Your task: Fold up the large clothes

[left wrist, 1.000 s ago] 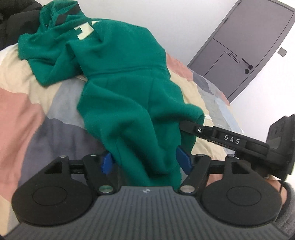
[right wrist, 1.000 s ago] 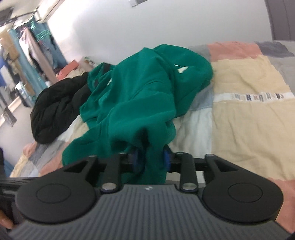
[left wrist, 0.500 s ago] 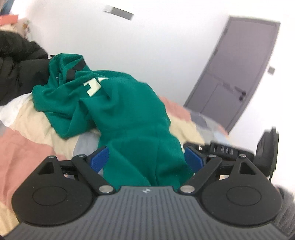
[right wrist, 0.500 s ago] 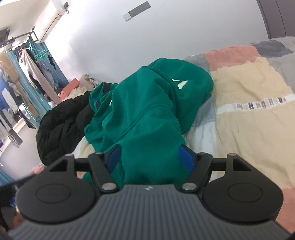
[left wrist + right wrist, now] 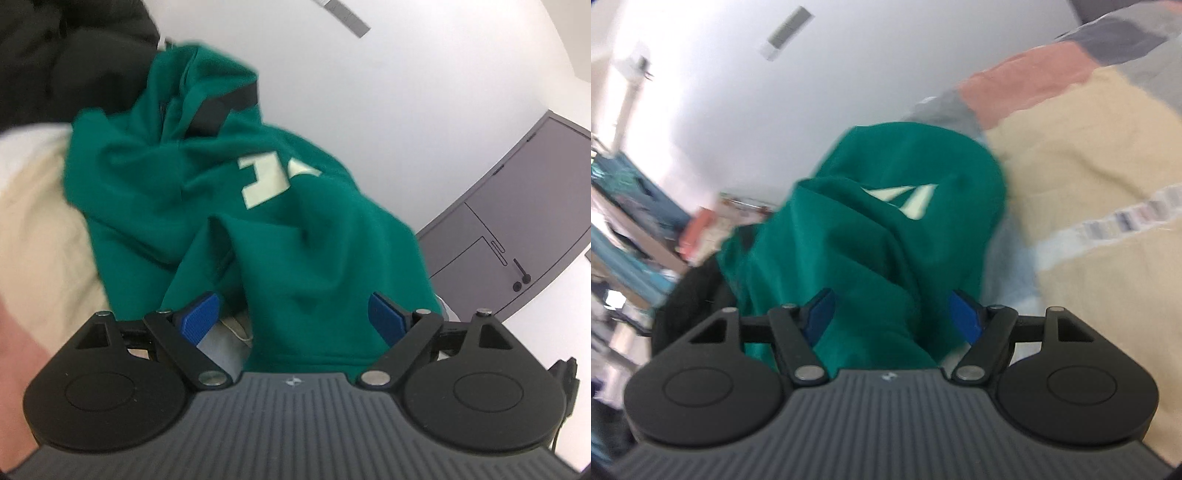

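Note:
A large green sweatshirt (image 5: pixel 177 192) with pale letters (image 5: pixel 266 181) lies crumpled on the patchwork bedspread (image 5: pixel 33 221). My left gripper (image 5: pixel 291 315) is open right at the near edge of it. A ridge of green cloth lies loosely between the blue pads (image 5: pixel 199 314), which do not press on it. In the right wrist view the same sweatshirt (image 5: pixel 886 251) rises in a heap. My right gripper (image 5: pixel 892 314) stands open around its near fold, with a gap at each pad (image 5: pixel 964 314). The picture is blurred.
A black garment (image 5: pixel 55 55) is piled behind the sweatshirt and shows beside it at the left (image 5: pixel 687 291). A grey door (image 5: pixel 517 221) is in the white wall at the right. The bedspread (image 5: pixel 1089 166) stretches to the right. Hanging clothes (image 5: pixel 624 192) fill the far left.
Both grippers were shut on the green cloth a second ago and have opened and let it go. Both hands then swept sideways and rolled, and the sweatshirt now looks nearer and more bunched.

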A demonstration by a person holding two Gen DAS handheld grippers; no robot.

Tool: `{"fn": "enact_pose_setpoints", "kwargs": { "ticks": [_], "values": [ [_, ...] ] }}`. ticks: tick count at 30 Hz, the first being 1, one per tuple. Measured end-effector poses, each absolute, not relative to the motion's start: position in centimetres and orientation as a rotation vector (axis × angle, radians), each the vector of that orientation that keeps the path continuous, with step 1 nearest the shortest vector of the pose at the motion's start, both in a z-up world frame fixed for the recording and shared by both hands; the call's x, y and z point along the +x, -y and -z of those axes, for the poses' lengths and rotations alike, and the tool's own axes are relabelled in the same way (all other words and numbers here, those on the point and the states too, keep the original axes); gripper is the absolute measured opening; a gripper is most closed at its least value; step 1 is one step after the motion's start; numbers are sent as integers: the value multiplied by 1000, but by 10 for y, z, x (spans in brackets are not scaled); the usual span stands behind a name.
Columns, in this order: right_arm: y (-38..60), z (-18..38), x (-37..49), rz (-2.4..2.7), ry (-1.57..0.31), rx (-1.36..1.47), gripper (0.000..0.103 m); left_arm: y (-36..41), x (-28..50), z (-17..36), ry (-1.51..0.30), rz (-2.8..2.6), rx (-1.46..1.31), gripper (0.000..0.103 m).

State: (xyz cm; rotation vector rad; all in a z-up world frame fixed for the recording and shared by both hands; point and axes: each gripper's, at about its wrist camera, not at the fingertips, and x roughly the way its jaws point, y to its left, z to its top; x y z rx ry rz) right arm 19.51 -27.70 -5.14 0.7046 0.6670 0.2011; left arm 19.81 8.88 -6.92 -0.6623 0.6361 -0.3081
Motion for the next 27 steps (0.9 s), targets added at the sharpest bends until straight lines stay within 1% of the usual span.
{"fn": "enact_pose_setpoints", "kwargs": {
  "ticks": [2, 4, 5, 6, 7, 9, 10, 11, 12, 13, 14, 15, 18, 22, 27],
  "values": [
    [275, 62, 202, -293, -655, 735, 72, -90, 209, 90, -647, 343, -704, 90],
    [271, 74, 210, -360, -668, 753, 69, -89, 218, 108, -656, 387, -757, 84],
    [268, 79, 213, -378, -669, 756, 67, -87, 222, 115, -665, 413, -770, 77],
    [264, 84, 217, -394, -670, 746, 61, -84, 227, 121, -676, 438, -771, 69],
    [262, 88, 221, -400, -674, 728, 54, -82, 231, 125, -683, 455, -764, 65],
    [257, 95, 226, -408, -678, 674, 49, -76, 234, 129, -684, 512, -753, 55],
    [255, 97, 226, -407, -681, 655, 48, -73, 235, 130, -677, 542, -756, 52],
    [253, 100, 228, -409, -685, 634, 46, -72, 236, 131, -677, 561, -760, 41],
    [253, 102, 229, -412, -689, 624, 44, -71, 236, 131, -684, 564, -762, 28],
    [252, 103, 230, -415, -692, 620, 41, -70, 235, 131, -687, 562, -763, 23],
    [251, 104, 229, -421, -691, 620, 40, -71, 233, 129, -685, 562, -765, 14],
    [250, 102, 226, -434, -681, 607, 36, -72, 230, 124, -673, 564, -768, 12],
    [245, 86, 219, -473, -636, 527, 28, -77, 214, 102, -598, 585, -776, 10],
    [229, 59, 192, -524, -563, 392, 27, -71, 186, 73, -526, 621, -754, 10],
    [232, 33, 156, -582, -520, 375, 24, -65, 133, 43, -481, 624, -735, 10]
  ]
}}
